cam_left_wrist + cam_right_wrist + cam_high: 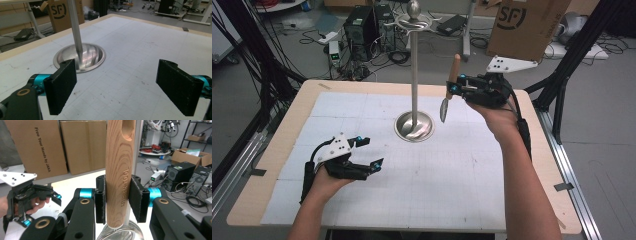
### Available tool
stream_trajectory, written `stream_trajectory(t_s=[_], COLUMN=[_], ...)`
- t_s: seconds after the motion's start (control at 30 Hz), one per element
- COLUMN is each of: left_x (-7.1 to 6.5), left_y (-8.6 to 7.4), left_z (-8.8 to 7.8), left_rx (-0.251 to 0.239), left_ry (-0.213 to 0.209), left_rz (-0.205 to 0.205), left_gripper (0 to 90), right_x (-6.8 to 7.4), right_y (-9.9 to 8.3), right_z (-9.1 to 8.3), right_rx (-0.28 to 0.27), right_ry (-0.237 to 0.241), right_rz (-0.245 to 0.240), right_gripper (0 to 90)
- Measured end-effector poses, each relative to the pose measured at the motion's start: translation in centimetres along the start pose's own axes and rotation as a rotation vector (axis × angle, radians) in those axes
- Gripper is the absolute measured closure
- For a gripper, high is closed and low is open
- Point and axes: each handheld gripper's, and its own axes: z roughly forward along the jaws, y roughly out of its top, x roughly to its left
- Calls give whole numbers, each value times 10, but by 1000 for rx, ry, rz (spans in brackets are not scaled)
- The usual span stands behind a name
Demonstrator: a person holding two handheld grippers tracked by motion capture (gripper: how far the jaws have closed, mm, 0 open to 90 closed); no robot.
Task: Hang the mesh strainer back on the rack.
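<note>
right gripper (458, 88): clamped on wooden-handled utensil (451, 82), handle up, metal end down, upper right of centre in high view | left gripper (371, 152): jaws spread, grasping nothing, lower left over table (462, 200) | stand (414, 65): upright at centre, just left of utensil

You can read "SF" on the cardboard box (527, 22), "Free Your Hands by JAKA" on another carton (32, 147), and "KITCHEN TOOL" is burned into the wooden handle (120, 170).
</note>
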Motion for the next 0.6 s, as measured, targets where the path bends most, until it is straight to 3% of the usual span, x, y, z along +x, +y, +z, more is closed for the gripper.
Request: stream_trajectory(t_s=[0.2,0.4,0.6], left_x=[0,-1,-1], left_y=[0,-1,0], left_z=[-1,1,-2], left_rx=[-8,21,5], left_ry=[2,5,1], left_rz=[-1,1,-2], left_gripper=[174,174,172], right_x=[-4,-7,-9], right_y=[13,22,32], right_z=[3,8,15], right_rx=[1,14,19], right_ry=[-13,-32,-43], right_rz=[-7,-4,-6], right_gripper=[692,692,692])
